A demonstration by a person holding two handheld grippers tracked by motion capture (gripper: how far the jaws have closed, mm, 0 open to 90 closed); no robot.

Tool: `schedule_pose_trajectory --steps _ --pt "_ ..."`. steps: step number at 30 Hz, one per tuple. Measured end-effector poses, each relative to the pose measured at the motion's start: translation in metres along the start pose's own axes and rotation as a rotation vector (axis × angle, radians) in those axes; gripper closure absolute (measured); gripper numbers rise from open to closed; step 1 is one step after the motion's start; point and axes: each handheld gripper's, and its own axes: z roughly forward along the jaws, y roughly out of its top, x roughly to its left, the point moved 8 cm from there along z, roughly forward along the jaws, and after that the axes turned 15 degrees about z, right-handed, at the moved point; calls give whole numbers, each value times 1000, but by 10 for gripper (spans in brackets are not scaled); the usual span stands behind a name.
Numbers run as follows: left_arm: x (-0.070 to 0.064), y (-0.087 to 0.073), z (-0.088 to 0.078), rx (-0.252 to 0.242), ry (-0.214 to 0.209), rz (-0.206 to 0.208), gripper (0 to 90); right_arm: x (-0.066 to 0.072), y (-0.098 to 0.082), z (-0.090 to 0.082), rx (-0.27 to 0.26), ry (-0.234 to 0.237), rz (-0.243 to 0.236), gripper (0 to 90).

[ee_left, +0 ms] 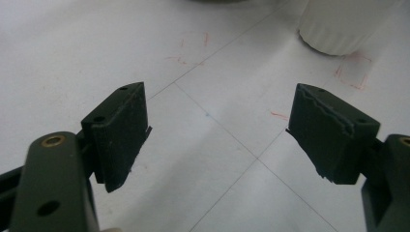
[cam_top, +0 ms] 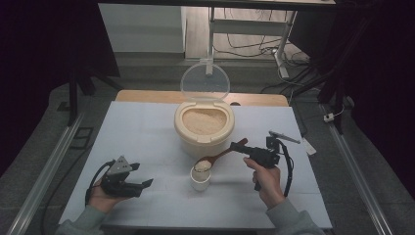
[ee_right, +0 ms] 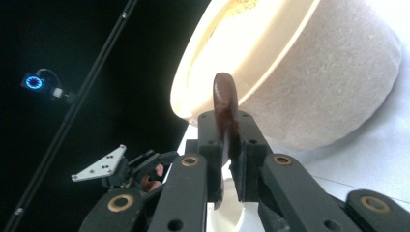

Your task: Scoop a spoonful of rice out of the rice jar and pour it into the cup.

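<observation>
Left gripper (cam_top: 139, 185) near left, jaws apart, empty; right gripper (cam_top: 238, 146) clamps spoon (cam_top: 215, 158), heaped bowl over cup (cam_top: 200, 178), bin (cam_top: 203, 128) behind

Glossy brown wooden spoon (cam_top: 221, 154), matt cream plastic container (cam_top: 204, 128) with clear plastic lid (cam_top: 205, 81), ribbed white cup (cam_top: 200, 178).

Rice bin (cam_top: 204, 128): centre of the frame, clear lid (cam_top: 205, 82) standing open, grain inside.
Cup (cam_top: 200, 177): just below the bin, white.
Wooden spoon (cam_top: 218, 157): bowl over the cup, loaded with grain.
Right gripper (cam_top: 239, 146): right of centre, clamped on the spoon handle.
Left gripper (cam_top: 140, 176): lower left, jaws apart.
</observation>
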Motion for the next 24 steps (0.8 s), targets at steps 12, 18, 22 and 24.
schedule_pose_trajectory --steps 12,18,22,24 --pt "0 -1 1 3 -1 1 218 5 -1 0 -18 -61 -121 836" --pt "0 -1 1 5 -2 2 219 12 -4 -1 -24 -71 -200 835" --pt "0 -1 2 5 -2 3 219 17 -6 -3 -33 -67 -265 835" --pt "0 -1 2 7 -3 4 219 19 -8 -4 -34 -69 -298 835"
